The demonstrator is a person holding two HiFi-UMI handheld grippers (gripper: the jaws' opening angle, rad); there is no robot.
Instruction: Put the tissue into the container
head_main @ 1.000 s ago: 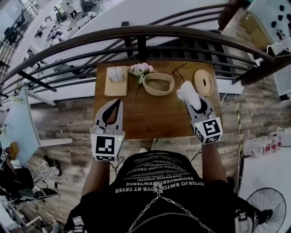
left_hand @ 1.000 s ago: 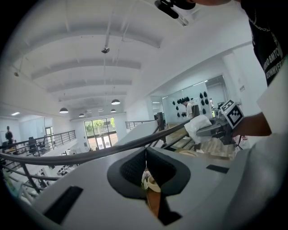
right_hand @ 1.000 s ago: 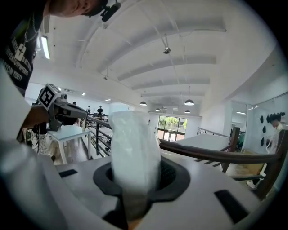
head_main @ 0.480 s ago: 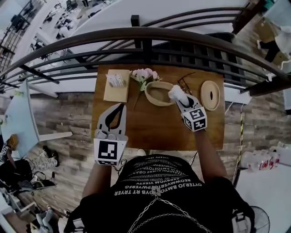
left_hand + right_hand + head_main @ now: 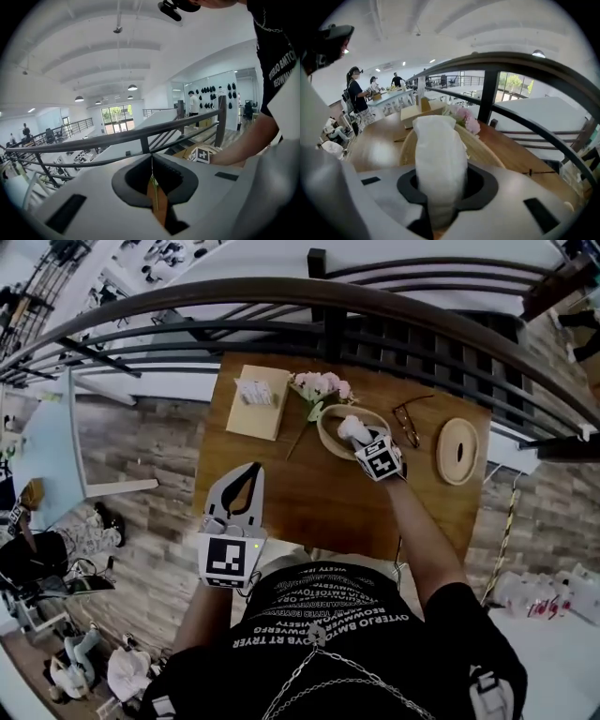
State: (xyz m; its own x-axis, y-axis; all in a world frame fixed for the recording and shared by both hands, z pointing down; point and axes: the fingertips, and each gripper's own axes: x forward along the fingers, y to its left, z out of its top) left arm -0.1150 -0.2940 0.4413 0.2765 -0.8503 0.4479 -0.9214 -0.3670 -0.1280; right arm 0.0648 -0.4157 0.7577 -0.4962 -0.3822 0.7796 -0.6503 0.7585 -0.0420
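Observation:
A white tissue (image 5: 350, 429) stands upright between the jaws of my right gripper (image 5: 361, 442), which is shut on it. In the right gripper view the tissue (image 5: 439, 154) rises out of my right gripper (image 5: 440, 192) and hides the jaw tips. It hangs over the near part of the oval wooden container (image 5: 330, 435), whose rim (image 5: 487, 152) shows just beyond the jaws. My left gripper (image 5: 250, 471) is over the table's front left, with its jaws pressed together and nothing in them; in its own view my left gripper (image 5: 151, 174) shows only a thin seam.
On the wooden table (image 5: 291, 502) are a flat box with a tissue pack (image 5: 256, 399) at the back left, pink flowers (image 5: 322, 386) beside the container, glasses (image 5: 409, 420) and a round wooden lid (image 5: 457, 451) to the right. A dark railing (image 5: 375, 306) runs behind the table.
My right gripper has carried the tissue from the right side of the table leftward and forward, to over the container. The left gripper has stayed in place.

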